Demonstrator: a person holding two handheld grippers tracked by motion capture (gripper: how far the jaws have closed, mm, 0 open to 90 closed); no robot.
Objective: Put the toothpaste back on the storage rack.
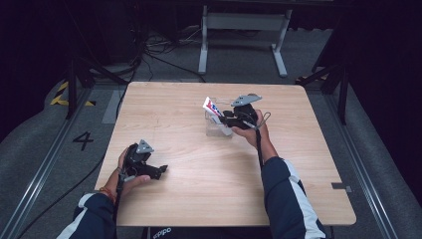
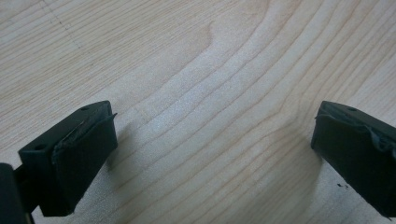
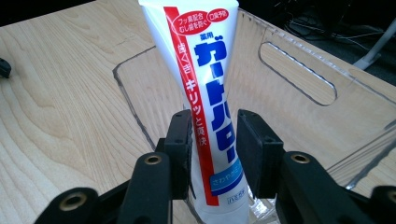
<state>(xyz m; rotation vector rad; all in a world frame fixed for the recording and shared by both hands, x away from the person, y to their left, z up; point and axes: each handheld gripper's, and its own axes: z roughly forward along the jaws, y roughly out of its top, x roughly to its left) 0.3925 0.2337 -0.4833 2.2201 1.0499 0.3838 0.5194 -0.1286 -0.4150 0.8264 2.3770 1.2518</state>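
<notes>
Currently your right gripper (image 3: 214, 154) has its fingers (image 3: 180, 149) clenched on the toothpaste tube (image 3: 205, 93), gripping it near its lower, narrower part. The tube stands nearly upright, leaning slightly, with its bottom end inside the clear plastic bin (image 3: 299, 74). In the high view the bin (image 1: 217, 130) sits near the middle of the surface (image 1: 199, 184), a little toward the far side, and the tube (image 1: 212, 107) pokes out over its rim.

Left gripper (image 1: 158, 172): rests low near your edge of the surface, well apart from the bin. Its fingers (image 2: 74, 158) are spread wide with nothing between them, bare wood grain beneath.

Risks, as judged from here:
- Tube is soft and smooth. If you squeeze harder it may buckle or slide between the fingers, tipping sideways.
- Bin is light and clear. If you drag the tube against its wall, the bin may shift or tip, since the left gripper is not steadying it.
- If you release now, the tube looks likely to topple and lean against a wall rather than lie flat.

Bin contents: the tube's lower end; nothing else can be made out inside. Handle slot visible in one wall.
</notes>
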